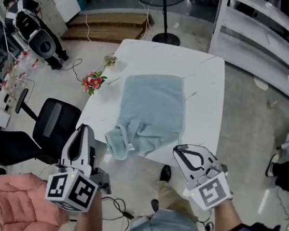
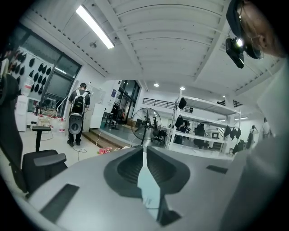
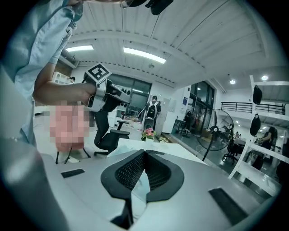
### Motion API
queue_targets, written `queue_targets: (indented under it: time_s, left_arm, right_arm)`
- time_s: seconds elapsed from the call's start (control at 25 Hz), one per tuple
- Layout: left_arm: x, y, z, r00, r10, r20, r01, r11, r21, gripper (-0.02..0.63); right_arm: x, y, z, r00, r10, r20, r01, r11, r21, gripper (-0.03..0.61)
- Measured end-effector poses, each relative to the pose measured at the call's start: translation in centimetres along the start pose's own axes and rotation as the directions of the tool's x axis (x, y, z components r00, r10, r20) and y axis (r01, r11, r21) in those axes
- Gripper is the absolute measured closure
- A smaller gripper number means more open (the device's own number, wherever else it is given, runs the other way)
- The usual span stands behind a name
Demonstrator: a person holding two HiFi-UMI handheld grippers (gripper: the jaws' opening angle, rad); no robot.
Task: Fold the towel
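Observation:
A light blue towel (image 1: 153,108) lies on the white table (image 1: 206,78). Its far part is spread flat, while its near left corner is bunched and hangs over the near table edge. My left gripper (image 1: 82,129) is held off the table, below and left of that bunched corner, with its jaws together and nothing in them. On the other side, my right gripper (image 1: 177,149) sits just off the near edge by the towel's near right corner, also shut and empty. In the left gripper view (image 2: 144,151) and the right gripper view (image 3: 144,154) the jaw tips meet.
A black office chair (image 1: 55,122) and a pink cushion (image 1: 12,195) stand left of the table. Flowers (image 1: 94,81) lie on the floor by its left edge. A fan stand (image 1: 166,38) is beyond the table, shelving (image 1: 269,39) at the right, and a person (image 1: 21,8) far left.

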State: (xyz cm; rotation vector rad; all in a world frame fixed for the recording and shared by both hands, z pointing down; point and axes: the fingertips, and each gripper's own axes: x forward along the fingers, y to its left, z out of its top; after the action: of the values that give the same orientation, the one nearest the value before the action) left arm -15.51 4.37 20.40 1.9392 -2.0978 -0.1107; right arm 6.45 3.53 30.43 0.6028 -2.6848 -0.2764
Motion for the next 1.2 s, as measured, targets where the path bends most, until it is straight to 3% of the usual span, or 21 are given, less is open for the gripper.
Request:
queue_targets:
  time_s: [0.36,1.2]
  left_arm:
    - [-4.0,0.4,0.5,0.999,0.034,0.030,-0.035,0.999,0.028,0.584]
    - [-12.2,1.2,1.4,0.992,0.076,0.104,-0.080,0.996,0.042,0.584]
  right_arm:
    - [-0.5,0.0,1.7,0.996,-0.062,0.063,0.059,0.997,0.048,0.563]
    - [-2.6,4.3,5.4,0.988,-0.078,0.137,0.076,0.997,0.022,0.563]
